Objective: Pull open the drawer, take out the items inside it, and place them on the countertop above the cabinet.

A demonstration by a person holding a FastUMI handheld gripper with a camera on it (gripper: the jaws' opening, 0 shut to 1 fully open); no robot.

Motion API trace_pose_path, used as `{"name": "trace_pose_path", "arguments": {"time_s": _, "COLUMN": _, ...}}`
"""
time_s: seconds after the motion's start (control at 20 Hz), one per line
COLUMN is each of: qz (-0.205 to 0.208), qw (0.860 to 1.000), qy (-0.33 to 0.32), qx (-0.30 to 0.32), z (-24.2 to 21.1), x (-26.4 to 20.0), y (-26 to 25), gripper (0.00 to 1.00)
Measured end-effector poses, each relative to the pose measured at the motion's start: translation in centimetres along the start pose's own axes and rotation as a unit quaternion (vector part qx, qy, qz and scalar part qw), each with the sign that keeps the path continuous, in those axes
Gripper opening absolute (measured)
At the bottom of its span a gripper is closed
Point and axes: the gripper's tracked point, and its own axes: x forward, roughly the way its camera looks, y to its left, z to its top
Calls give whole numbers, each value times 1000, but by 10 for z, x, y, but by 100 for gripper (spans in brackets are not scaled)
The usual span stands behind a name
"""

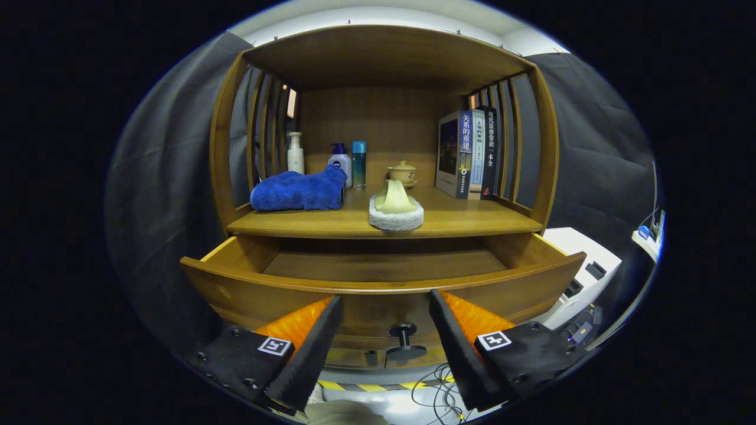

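the wooden drawer (384,277) is standing pulled out below the countertop (472,221), its visible floor lying bare. on the countertop, a pale item is sitting in a grey bowl-like holder (396,217), flanked by a blue towel (298,190), bottles (341,162), a lidded cup (403,172) and books (468,154). the gripper (385,319) is hovering wide open and gripping nothing, the drawer's dark knob (404,341) sitting between its fingers, untouched.

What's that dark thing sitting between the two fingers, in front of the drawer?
The drawer's knob, on the open drawer front. In the gripper view it sits in the gap of the open gripper, untouched by either finger.
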Motion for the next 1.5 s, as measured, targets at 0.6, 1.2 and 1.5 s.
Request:
{"name": "trace_pose_path", "arguments": {"time_s": 0.6, "qz": -3, "qw": 1000, "qy": 4, "qx": 1, "z": 16, "x": 48, "y": 2, "gripper": 99}}
{"name": "trace_pose_path", "arguments": {"time_s": 1.2, "qz": -2, "qw": 1000, "qy": 9, "qx": 6, "z": 22, "x": 92, "y": 8, "gripper": 99}}
{"name": "trace_pose_path", "arguments": {"time_s": 1.5, "qz": 2, "qw": 1000, "qy": 2, "qx": 7, "z": 21, "x": 93, "y": 8, "gripper": 98}}
